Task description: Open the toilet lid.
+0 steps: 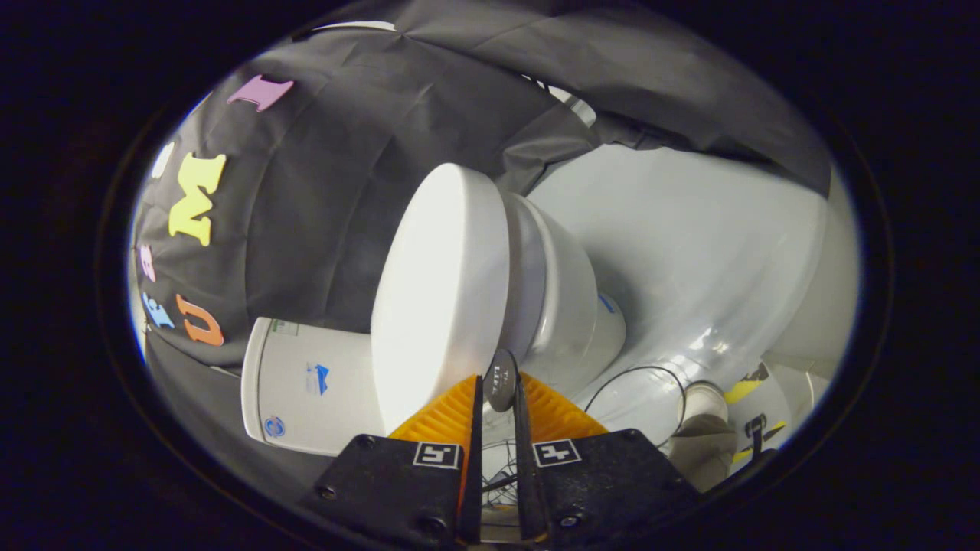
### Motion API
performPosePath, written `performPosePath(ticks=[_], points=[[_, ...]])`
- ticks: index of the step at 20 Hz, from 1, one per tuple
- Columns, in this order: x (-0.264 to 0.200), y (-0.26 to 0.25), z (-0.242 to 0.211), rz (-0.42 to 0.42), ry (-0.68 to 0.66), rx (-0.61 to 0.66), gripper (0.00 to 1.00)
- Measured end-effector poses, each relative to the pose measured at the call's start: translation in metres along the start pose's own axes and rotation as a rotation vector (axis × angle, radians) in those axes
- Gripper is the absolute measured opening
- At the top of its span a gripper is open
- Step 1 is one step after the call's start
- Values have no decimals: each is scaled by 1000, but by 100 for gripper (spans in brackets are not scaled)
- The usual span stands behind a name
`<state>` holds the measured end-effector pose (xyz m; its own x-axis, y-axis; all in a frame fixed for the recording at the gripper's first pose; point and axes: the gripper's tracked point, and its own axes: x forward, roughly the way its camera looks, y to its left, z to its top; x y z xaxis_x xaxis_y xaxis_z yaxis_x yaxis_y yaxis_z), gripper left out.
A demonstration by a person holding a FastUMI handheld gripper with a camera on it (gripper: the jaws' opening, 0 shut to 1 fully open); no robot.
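The gripper (499, 398) has its fingers closed on a small dark lift tab (501, 380) at the front edge of the toilet lid (440, 291), which appears to lie shut against the bowl (563, 295) just beyond the fingertips, the tank (306, 383) behind it. The grasp looks made; next the lid likely needs swinging away from the bowl toward the tank, without letting the tab slip.

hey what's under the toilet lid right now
The lid lies on the seat and bowl, so the bowl's inside is hidden. The gripper pinches a small dark tab at the lid's front edge.
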<state>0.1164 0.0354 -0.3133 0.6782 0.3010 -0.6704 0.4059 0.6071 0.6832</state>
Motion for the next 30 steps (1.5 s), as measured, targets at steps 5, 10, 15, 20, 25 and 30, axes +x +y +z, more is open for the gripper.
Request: performPosePath(ticks=[5,10,15,20,25,30], points=[[-17,30,2,-2,-50,-82,21],[-33,57,2,-51,-88,-186,21],[-51,98,-3,-80,-136,-313,21],[-62,127,-11,-146,-180,-449,21],[-66,142,-16,-165,-194,-488,21],[-70,156,-22,-153,-204,-502,21]])
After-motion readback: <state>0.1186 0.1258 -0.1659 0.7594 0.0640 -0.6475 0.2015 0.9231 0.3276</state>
